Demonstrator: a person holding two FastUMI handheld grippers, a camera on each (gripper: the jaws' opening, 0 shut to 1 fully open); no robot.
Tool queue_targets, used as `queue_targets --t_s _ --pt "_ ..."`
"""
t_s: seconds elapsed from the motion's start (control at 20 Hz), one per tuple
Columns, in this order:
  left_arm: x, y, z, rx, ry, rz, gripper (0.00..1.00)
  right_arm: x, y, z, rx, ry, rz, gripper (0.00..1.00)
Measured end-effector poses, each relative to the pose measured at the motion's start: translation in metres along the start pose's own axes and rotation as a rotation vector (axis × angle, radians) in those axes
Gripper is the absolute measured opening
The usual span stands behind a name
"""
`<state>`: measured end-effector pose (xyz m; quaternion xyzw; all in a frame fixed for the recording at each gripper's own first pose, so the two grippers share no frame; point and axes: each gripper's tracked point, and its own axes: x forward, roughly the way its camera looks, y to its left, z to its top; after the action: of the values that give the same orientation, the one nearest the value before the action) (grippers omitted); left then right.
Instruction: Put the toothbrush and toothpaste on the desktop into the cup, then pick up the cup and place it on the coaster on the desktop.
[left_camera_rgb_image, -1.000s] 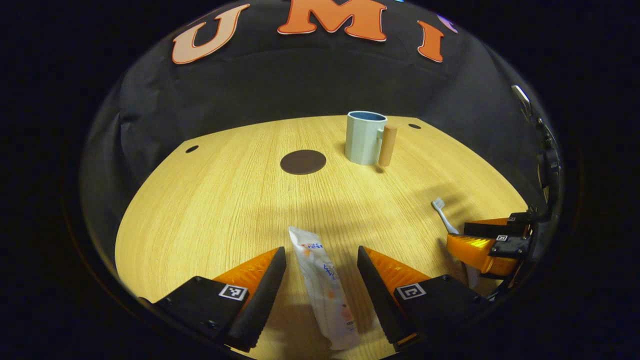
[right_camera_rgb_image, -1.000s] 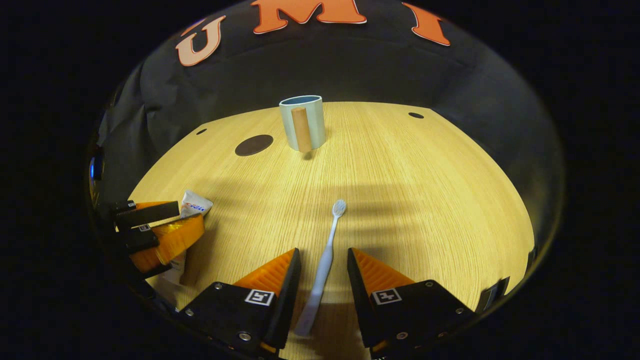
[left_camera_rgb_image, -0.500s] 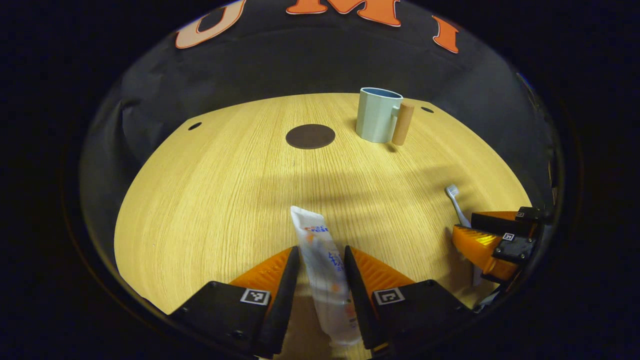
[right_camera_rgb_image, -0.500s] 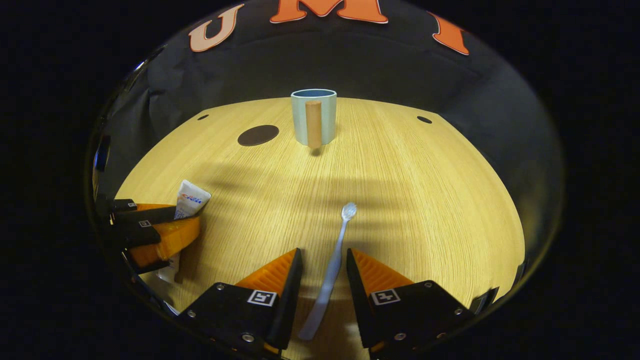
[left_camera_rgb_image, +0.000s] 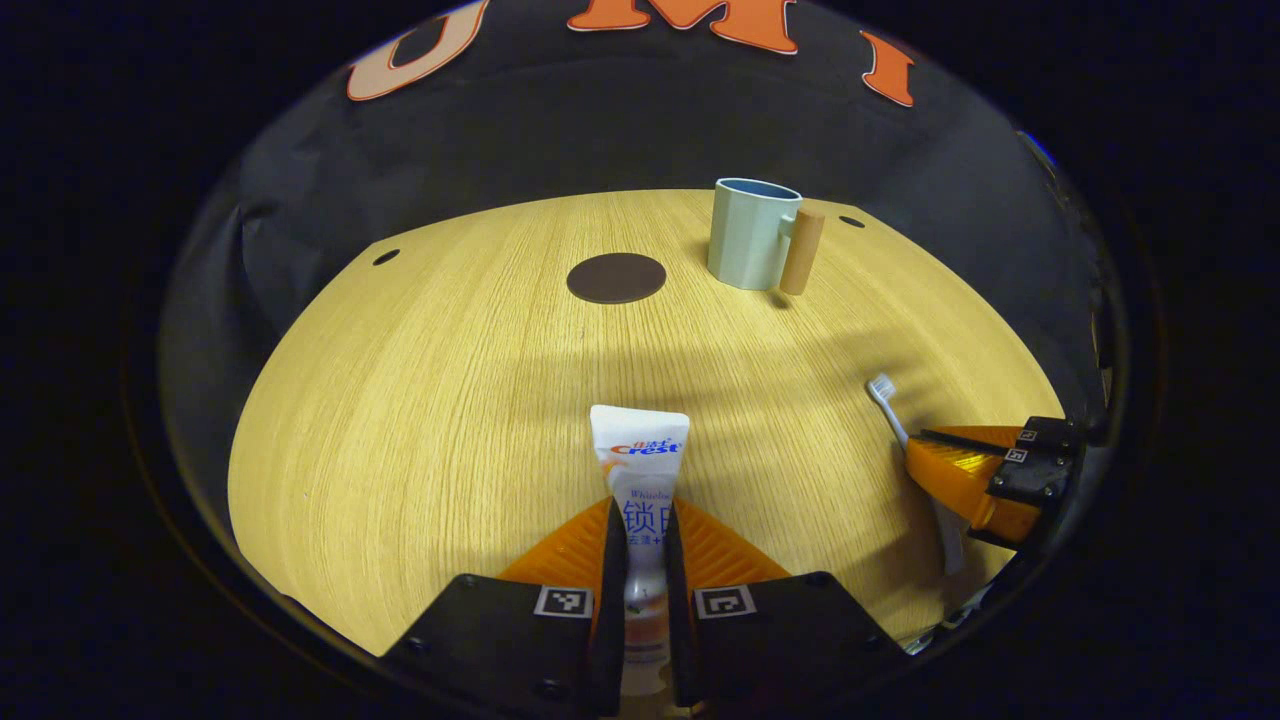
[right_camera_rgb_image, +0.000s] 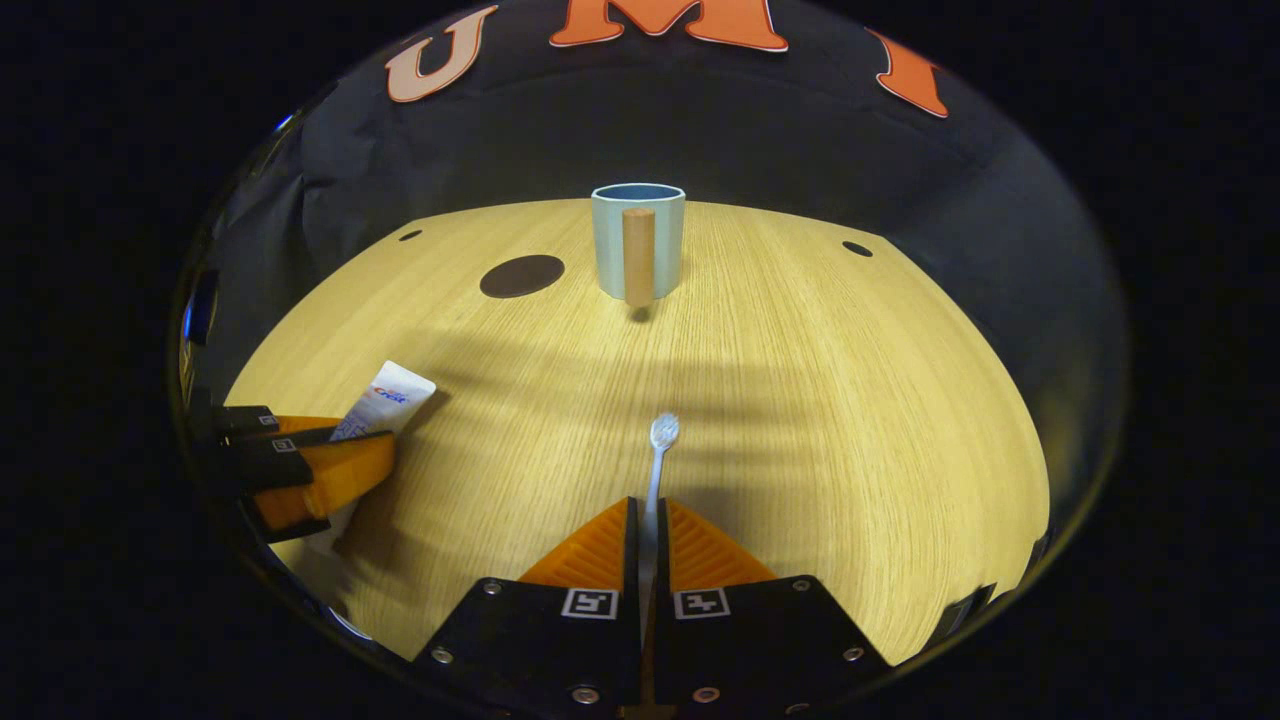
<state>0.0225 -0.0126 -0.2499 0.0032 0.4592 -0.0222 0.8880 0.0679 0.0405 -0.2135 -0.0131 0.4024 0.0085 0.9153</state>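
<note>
L gripper (left_camera_rgb_image: 640, 540), jaws clamped on the toothpaste (left_camera_rgb_image: 640, 470) near the front edge of the surface (left_camera_rgb_image: 420, 400), crimped end pointing fwd. Coaster (left_camera_rgb_image: 616, 278) sits toward the back edge, cup (left_camera_rgb_image: 745, 235) just right of it, handle facing front-right. R gripper (right_camera_rgb_image: 645, 545), jaws pinched on the toothbrush (right_camera_rgb_image: 657, 462) handle, bristles fwd. Step looks like: both grabbed, not yet in the cup. Next calls for a lift, carry, tip each end-down over the rim.

A cup (left_camera_rgb_image: 746, 233) and, just left of it, a round dark coaster (left_camera_rgb_image: 616, 278) are carried by the wooden table (left_camera_rgb_image: 420, 400), apart.
</note>
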Motion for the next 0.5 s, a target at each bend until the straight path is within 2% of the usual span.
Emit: queue_targets --t_s 0.1,0.15,0.5 --pt "0.003 0.001 0.003 -0.015 -0.012 -0.002 0.23 0.001 0.002 0.001 0.001 -0.001 0.013 0.05" --pt "0.002 -0.001 0.004 -0.015 -0.013 -0.014 0.17 -0.001 0.004 0.002 -0.001 -0.006 0.019 0.05" --pt "-0.002 -0.009 0.011 -0.007 -0.052 -0.047 0.17 -0.013 0.008 0.026 -0.012 -0.084 0.039 0.05"
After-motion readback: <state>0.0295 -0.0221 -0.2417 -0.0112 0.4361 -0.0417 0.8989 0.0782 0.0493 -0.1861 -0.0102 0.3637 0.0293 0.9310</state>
